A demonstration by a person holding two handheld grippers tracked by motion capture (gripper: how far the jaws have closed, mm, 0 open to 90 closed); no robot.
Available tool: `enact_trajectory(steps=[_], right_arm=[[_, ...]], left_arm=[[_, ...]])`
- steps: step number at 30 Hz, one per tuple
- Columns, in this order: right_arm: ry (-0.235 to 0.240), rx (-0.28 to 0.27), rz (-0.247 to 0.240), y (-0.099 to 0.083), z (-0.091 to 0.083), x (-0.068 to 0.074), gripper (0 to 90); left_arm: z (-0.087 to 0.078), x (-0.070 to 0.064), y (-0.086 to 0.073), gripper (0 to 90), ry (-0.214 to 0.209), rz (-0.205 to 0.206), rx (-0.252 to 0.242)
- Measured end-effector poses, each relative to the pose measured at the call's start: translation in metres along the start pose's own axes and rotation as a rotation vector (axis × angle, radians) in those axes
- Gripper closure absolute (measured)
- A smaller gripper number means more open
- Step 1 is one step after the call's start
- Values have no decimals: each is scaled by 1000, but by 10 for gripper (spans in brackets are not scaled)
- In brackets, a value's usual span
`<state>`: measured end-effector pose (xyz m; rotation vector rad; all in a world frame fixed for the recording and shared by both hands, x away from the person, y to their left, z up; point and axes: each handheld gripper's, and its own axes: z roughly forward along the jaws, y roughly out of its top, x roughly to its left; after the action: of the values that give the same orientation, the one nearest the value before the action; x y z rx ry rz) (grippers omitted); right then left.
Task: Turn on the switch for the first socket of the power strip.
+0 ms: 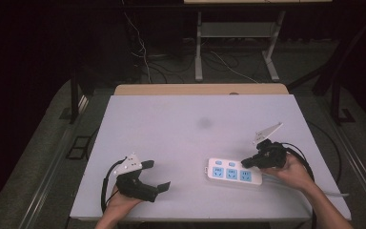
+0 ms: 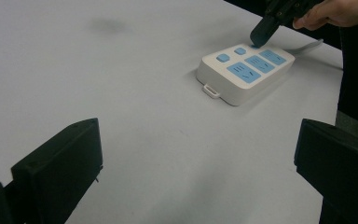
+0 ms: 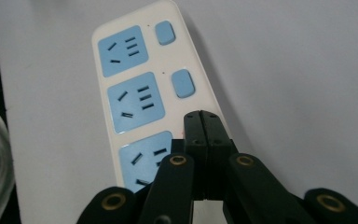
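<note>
High view shows a white power strip (image 1: 233, 172) lying flat on the pale bench (image 1: 181, 129), and everything else is placed from that strip. It carries three blue socket faces in a row and small blue switches along its far edge; a grey cable (image 1: 331, 192) leaves its right end and runs off toward the bench's right edge. The right gripper (image 1: 248, 163) is held in the person's right hand (image 1: 293, 171) just right of the strip, its jaws pressed together with nothing between them, their tip lowered onto the strip's far edge near its right end. In the right gripper view the shut jaws meet over the strip (image 3: 144, 93) beside the nearest socket, in line with the two switches (image 3: 183, 83) visible farther along; whether the tip actually touches the switch beneath it cannot be told. The left gripper (image 1: 158, 176) sits well apart to the left of the strip, near the front edge of the bench, held in the left hand (image 1: 121, 200), its jaws spread wide and empty. In the left gripper view those two jaws stand far apart at the bottom corners, with the strip (image 2: 242, 74) ahead and the right gripper (image 2: 261, 35) dipping onto its far side.
</note>
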<state>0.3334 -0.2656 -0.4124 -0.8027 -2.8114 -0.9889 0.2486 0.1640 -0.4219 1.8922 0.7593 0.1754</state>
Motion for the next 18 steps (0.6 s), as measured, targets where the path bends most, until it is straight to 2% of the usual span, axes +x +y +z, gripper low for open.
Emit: enact_trajectory(steps=[8,18], right_arm=[[23,-37,3,8,-8,3,900],[11,-73,-6,24,-20,3,900]], left_arm=[[0,0,0,0,-1,-1,-1],[-1,0,0,0,0,-3,-6]])
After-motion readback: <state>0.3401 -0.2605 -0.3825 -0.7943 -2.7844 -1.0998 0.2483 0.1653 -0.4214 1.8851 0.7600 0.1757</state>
